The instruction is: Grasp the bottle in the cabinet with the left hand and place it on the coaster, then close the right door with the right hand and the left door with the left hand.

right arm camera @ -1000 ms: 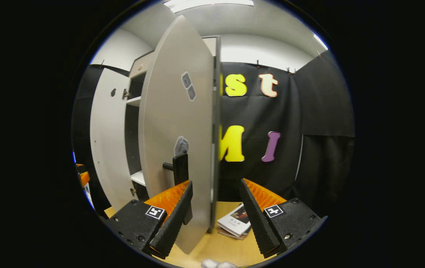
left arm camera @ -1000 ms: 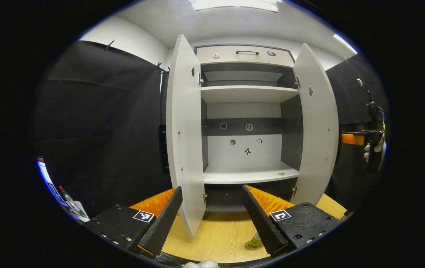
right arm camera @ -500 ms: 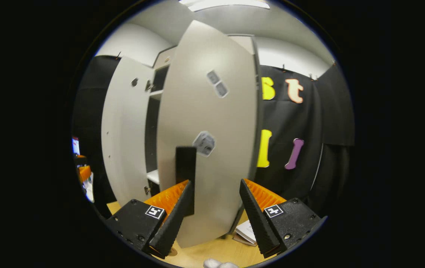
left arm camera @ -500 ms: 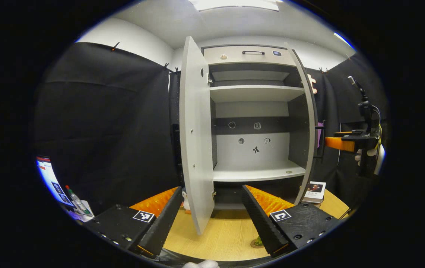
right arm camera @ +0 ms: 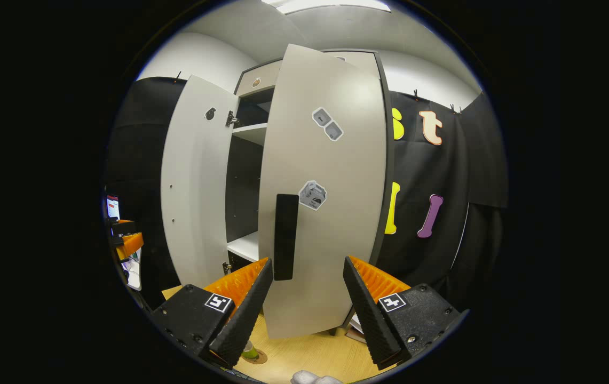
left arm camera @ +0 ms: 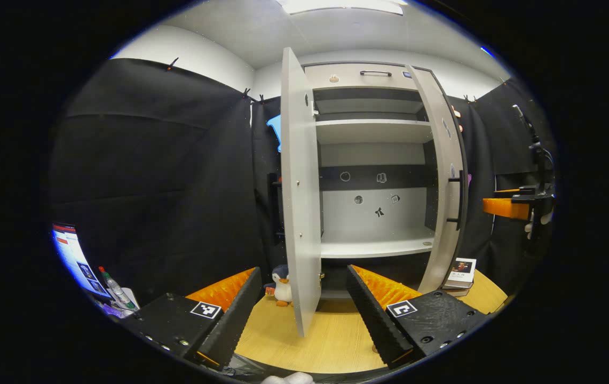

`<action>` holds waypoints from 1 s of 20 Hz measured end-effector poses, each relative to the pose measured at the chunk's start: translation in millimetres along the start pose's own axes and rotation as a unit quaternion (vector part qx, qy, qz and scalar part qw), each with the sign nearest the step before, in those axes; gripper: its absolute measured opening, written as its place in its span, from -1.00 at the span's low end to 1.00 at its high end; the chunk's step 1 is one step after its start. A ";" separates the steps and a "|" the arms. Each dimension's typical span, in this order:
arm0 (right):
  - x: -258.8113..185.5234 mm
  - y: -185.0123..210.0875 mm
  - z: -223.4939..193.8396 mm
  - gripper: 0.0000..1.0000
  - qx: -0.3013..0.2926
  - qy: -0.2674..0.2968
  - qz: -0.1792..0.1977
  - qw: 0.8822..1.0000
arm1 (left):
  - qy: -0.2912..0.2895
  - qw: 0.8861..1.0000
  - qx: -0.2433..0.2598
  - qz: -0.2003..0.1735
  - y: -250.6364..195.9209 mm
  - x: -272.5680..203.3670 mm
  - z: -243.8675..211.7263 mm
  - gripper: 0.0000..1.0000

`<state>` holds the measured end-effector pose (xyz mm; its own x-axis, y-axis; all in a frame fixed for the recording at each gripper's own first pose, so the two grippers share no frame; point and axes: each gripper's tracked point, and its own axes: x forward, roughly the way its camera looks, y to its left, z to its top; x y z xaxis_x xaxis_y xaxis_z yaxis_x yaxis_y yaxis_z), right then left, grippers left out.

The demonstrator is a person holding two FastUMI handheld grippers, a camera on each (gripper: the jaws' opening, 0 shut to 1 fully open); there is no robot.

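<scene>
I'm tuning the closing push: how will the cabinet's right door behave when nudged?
The right door looks like a stiff flat panel, so it should swing whole on its hinges, probably easily. Its smooth face may let the right gripper slide; the handle offers firmer purchase.

right door [right arm camera: 331, 202] swung further toward shut; right gripper [right arm camera: 304, 314] now facing its front

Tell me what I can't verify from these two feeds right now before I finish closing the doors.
- Bottle on coaster: right gripper view, mostly hidden behind that gripper's finger; whether it stands square is unclear.
- Right door contact: right gripper is open near the door, but touch cannot be judged.
- Cabinet's lowest section: left gripper view, hidden behind left door and left gripper.
- Books: too small to make out.
</scene>
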<state>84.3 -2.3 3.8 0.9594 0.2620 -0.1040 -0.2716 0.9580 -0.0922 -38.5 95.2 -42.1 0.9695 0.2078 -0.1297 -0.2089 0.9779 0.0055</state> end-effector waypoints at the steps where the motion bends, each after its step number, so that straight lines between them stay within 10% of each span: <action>1: -5.8 2.6 -2.0 0.64 0.000 0.002 -0.003 1.000 | -0.001 1.000 0.002 0.002 9.5 5.9 1.2 0.90; 12: -81.7 3.2 -45.4 0.64 0.030 0.054 -0.073 0.995 | -0.025 0.999 0.017 0.046 127.5 124.6 24.1 0.93; 20: -105.7 -2.5 -51.2 0.65 0.049 0.067 -0.096 0.992 | -0.053 0.998 -0.003 0.033 125.0 157.4 52.0 0.93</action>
<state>-20.3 -38.3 -35.7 0.9722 0.0625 -0.2257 -0.0702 0.9972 -0.0262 94.7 251.2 -10.2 0.9619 0.2725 -0.0231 -0.2725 0.9621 0.0037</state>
